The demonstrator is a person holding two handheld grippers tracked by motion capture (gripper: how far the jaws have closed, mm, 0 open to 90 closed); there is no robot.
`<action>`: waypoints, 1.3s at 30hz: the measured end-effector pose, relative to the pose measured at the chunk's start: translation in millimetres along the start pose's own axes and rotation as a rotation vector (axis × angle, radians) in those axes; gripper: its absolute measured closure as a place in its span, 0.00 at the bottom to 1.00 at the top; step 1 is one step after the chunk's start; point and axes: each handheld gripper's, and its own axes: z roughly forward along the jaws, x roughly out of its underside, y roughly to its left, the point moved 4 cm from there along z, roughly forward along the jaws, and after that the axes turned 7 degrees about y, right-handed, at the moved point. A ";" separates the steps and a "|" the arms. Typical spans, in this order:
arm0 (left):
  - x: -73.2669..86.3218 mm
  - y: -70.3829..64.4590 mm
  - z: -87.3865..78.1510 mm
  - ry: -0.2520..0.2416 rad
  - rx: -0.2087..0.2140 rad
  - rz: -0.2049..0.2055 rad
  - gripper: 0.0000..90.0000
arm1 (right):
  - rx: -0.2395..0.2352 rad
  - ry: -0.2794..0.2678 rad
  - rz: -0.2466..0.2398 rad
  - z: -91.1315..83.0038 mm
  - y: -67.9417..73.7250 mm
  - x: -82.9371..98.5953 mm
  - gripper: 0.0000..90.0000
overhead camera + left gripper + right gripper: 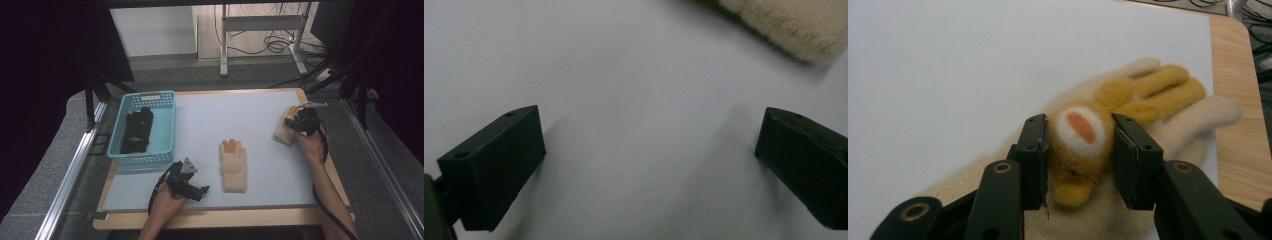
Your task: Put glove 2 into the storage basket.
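Fuzzy cream fleece on the glove point(1168, 125), with shaggier mustard pile at its bear patch point(1083, 145). Matt black plastic on the right gripper point(1079, 150). Smooth matt grey mat point(260, 130) over pale wood tabletop point(220, 218). Glossy teal plastic lattice basket point(167, 125).

Teal basket point(165, 125) holding black gloves point(136, 130), cream glove point(234, 165) mid-table
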 end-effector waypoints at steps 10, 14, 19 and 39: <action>0.0 0.0 -0.1 0.002 0.000 0.000 0.00 | -0.086 -0.051 -0.036 -42.6 26.0 -5.6 0.66; 0.1 -0.1 -0.1 0.002 0.001 -0.001 0.00 | -0.119 -0.066 -0.055 -54.8 36.7 -7.1 0.66; -0.1 -0.4 0.1 -0.001 0.001 -0.005 0.00 | -0.197 -0.084 -0.116 -79.6 69.0 -5.8 0.66; -0.2 -0.3 0.2 -0.003 0.000 -0.005 0.00 | -0.441 -0.023 -0.330 -93.3 193.2 19.8 0.66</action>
